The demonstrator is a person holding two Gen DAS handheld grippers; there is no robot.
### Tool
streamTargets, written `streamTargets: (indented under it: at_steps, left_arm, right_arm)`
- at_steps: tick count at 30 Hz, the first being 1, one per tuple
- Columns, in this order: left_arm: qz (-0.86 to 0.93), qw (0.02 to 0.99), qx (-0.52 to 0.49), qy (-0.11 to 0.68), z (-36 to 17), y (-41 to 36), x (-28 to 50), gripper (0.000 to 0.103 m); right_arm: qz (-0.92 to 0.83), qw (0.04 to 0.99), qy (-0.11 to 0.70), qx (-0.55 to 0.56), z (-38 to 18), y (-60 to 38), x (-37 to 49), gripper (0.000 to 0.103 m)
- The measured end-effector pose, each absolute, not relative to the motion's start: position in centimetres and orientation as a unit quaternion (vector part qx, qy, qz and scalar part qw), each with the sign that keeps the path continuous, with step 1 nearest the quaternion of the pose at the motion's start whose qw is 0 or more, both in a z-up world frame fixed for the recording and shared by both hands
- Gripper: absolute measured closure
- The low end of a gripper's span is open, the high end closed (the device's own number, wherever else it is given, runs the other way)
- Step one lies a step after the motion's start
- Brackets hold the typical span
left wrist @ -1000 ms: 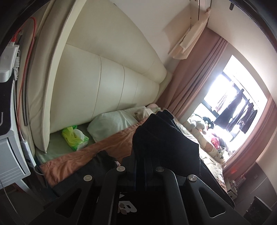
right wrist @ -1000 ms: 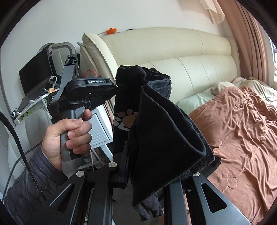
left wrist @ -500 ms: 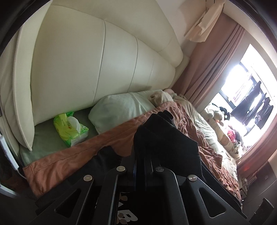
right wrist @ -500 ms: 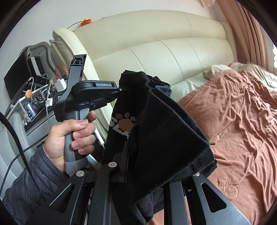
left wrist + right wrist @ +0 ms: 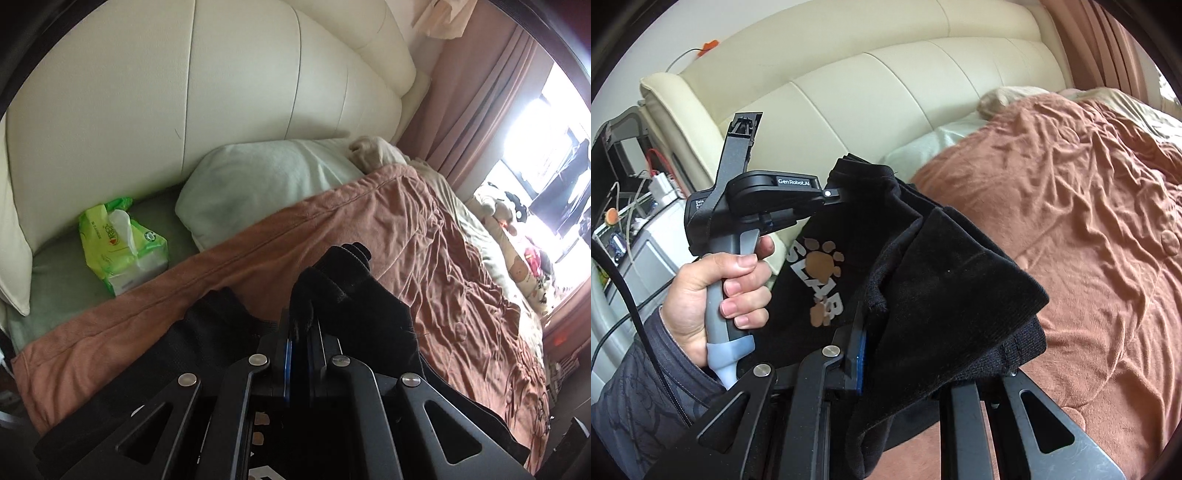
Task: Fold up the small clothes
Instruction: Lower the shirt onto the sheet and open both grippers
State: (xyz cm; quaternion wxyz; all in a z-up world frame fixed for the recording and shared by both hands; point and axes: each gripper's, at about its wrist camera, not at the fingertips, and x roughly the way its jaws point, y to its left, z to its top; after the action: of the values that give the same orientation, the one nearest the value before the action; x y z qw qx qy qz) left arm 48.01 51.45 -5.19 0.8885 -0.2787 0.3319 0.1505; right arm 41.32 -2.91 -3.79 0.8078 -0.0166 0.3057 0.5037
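Note:
A small black garment (image 5: 923,280) with a brown paw print and pale letters hangs in the air between both grippers, above the pinkish-brown blanket (image 5: 1089,221). In the right wrist view, my right gripper (image 5: 908,369) is shut on a thick folded bunch of it. A hand (image 5: 713,291) holds my left gripper (image 5: 833,194), whose tip pinches the garment's upper edge. In the left wrist view, my left gripper (image 5: 299,332) is shut on a black fold (image 5: 343,291), and more of the cloth droops over the blanket (image 5: 369,229) below. The right gripper's far finger is hidden under fabric.
A cream padded headboard (image 5: 184,92) backs the bed. A pale green pillow (image 5: 266,181) and a green tissue pack (image 5: 118,247) lie at its foot. Soft toys (image 5: 495,210) sit by the bright window. A cluttered shelf with cables (image 5: 631,206) stands left of the bed.
Both grippers have come down and forward toward the bed with the garment still held. The headboard and blanket now fill more of each view.

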Motion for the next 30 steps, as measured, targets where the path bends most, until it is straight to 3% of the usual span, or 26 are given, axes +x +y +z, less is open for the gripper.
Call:
streamTargets:
  at_steps: [2, 4, 6, 8, 10, 12, 23, 30]
  left_arm:
    - [0.164, 0.882, -0.267, 0.351, -6.7, 51.0, 49.3, 0.097]
    - [0.181, 0.875, -0.256, 0.368, -8.0, 50.7, 50.1, 0.093]
    - [0.198, 0.870, -0.251, 0.375, -8.6, 50.6, 50.1, 0.082]
    - [0.208, 0.869, -0.256, 0.369, -8.7, 50.8, 49.5, 0.051]
    - [0.212, 0.873, -0.257, 0.356, -8.1, 50.8, 48.5, 0.045]
    - [0.205, 0.876, -0.257, 0.352, -7.6, 50.7, 47.8, 0.045]
    - [0.183, 0.882, -0.196, 0.388, -6.3, 48.9, 43.3, 0.045]
    - [0.196, 0.872, -0.190, 0.407, -8.3, 48.7, 40.0, 0.045]
  right_arm:
    - [0.478, 0.815, 0.326, -0.026, -5.7, -2.6, 42.9, 0.089]
    - [0.437, 0.820, 0.367, -0.052, -8.0, -2.1, 44.5, 0.081]
    - [0.399, 0.822, 0.399, -0.073, -10.1, -2.1, 45.6, 0.074]
    - [0.381, 0.822, 0.418, -0.068, -11.3, -2.9, 46.5, 0.070]
    - [0.364, 0.828, 0.421, -0.064, -11.4, -3.9, 46.7, 0.055]
    - [0.357, 0.834, 0.416, -0.059, -10.8, -4.8, 46.4, 0.048]
    - [0.367, 0.851, 0.376, -0.016, -7.8, -7.6, 43.9, 0.048]
    - [0.441, 0.819, 0.363, -0.060, -8.6, -4.5, 40.2, 0.048]
